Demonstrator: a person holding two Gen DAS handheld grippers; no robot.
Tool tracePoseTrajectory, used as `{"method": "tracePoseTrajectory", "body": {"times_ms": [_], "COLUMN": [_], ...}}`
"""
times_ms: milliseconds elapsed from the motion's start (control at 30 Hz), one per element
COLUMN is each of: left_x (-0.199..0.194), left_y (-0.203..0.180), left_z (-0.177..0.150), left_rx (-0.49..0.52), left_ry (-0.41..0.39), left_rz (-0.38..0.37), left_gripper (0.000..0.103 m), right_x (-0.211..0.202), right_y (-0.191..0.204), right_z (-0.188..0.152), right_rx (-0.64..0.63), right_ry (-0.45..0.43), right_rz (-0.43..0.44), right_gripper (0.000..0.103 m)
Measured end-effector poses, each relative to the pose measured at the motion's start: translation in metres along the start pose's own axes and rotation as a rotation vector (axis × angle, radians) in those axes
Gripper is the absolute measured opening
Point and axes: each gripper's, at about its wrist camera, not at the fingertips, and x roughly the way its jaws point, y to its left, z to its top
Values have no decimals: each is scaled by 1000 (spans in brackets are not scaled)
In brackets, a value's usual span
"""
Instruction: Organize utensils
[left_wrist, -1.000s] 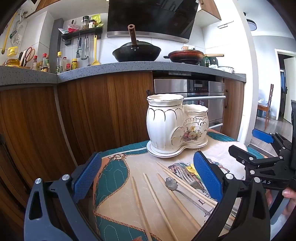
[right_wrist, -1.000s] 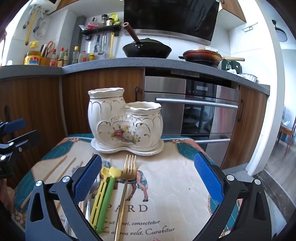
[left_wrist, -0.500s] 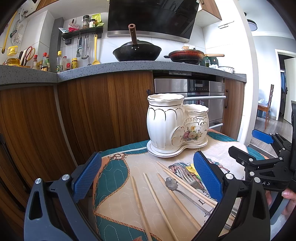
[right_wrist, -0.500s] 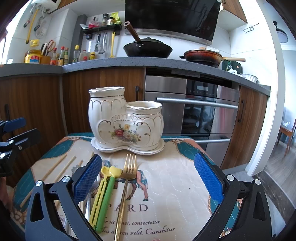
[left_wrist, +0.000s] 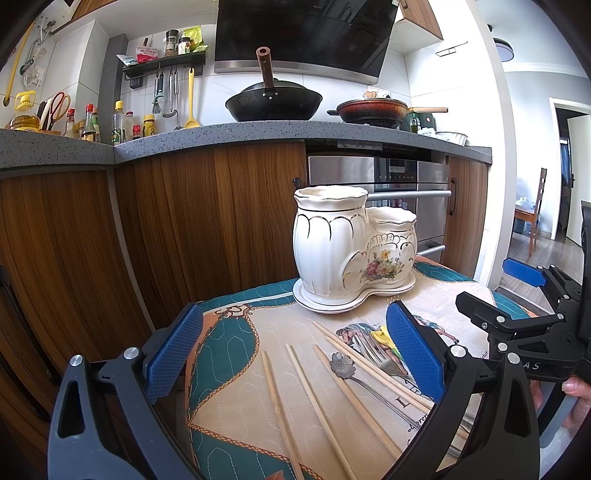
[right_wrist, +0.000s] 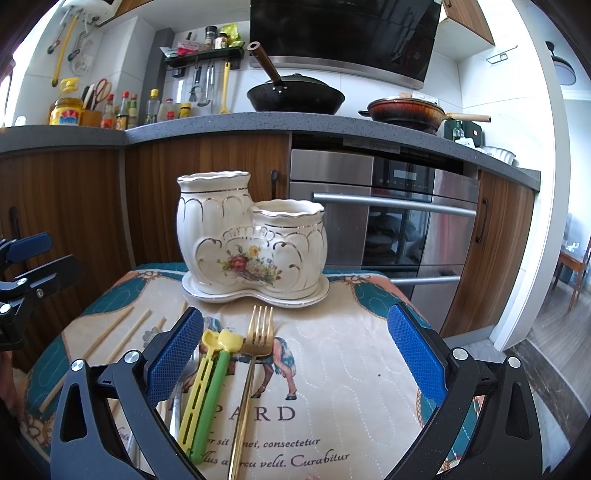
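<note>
Chopsticks (left_wrist: 310, 387) lay loose on the desk cloth (right_wrist: 332, 369) beside a gold fork (right_wrist: 255, 354), near the empty white holder (right_wrist: 251, 240). Both the left hand-held gripper (left_wrist: 291, 350) and the right hand-held gripper (right_wrist: 295, 350) hovered wide apart, holding nothing. A good grasp would likely pinch one utensil mid-shaft, then lift it upright.

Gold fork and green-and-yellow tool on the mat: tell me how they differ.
The gold fork is shiny metal, one gold colour; the green-and-yellow tool looks like matte plastic in two colours. The fork ends in four tines; the tool ends in two small scoop-like tips. The fork's tines reach nearer the white holder than the tool's tips do. Both lie flat on the mat, side by side, ends toward the holder, not yet in it.
</note>
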Motion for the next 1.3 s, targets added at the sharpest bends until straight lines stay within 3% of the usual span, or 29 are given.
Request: {"method": "tracePoseTrajectory", "body": {"times_ms": [1300], "left_x": [0], "left_y": [0], "left_z": [0], "left_rx": [-1], "left_ry": [3], "left_rz": [-1], "left_gripper": [98], "right_x": [1], "right_y": [-2], "right_z": [9], "right_rx": [-6], "right_ry": [5], "right_rz": [-1], "right_gripper": [99]}}
